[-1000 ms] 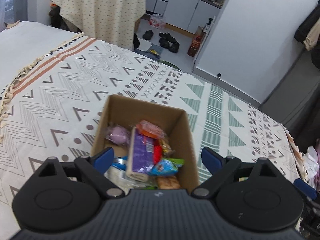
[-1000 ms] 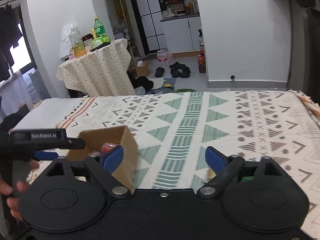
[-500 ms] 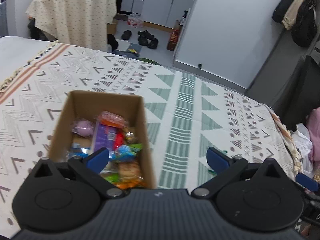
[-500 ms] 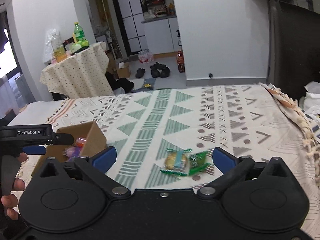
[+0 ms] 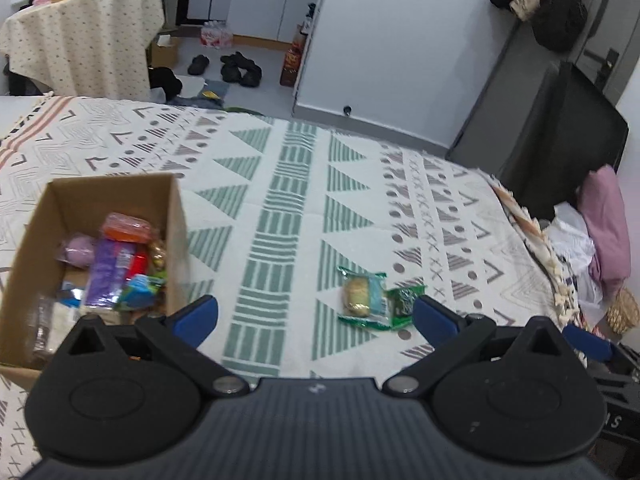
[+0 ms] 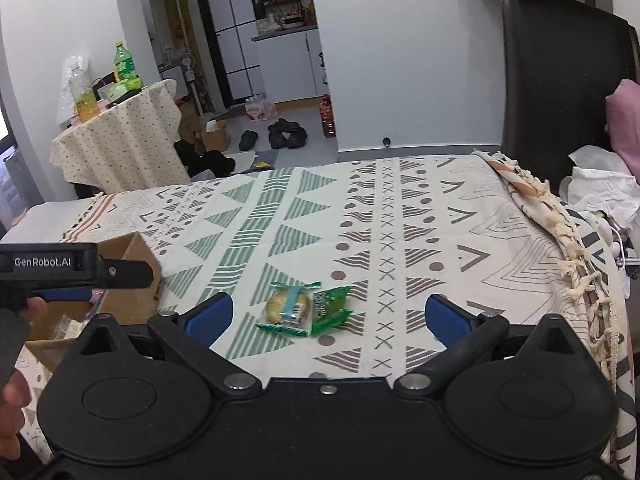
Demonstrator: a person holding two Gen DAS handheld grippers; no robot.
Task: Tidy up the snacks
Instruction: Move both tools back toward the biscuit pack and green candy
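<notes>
— While we scan from the left, what's there?
— An open brown cardboard box (image 5: pixel 100 196) on the patterned bedspread (image 5: pixel 288 208), holding mixed wrappers; its near corner is hidden behind the left gripper (image 5: pixel 316 318).
— And the loose snacks?
— A clear green-edged packet with a yellowish cake (image 6: pixel 286 308) touches a small dark green foil packet (image 6: pixel 332 308), right of the box, well apart. Labels are unreadable.
— Grippers?
— Both have just been opening; the left one and the right gripper (image 6: pixel 326 314) stand wide, nothing between either's jaws.
</notes>
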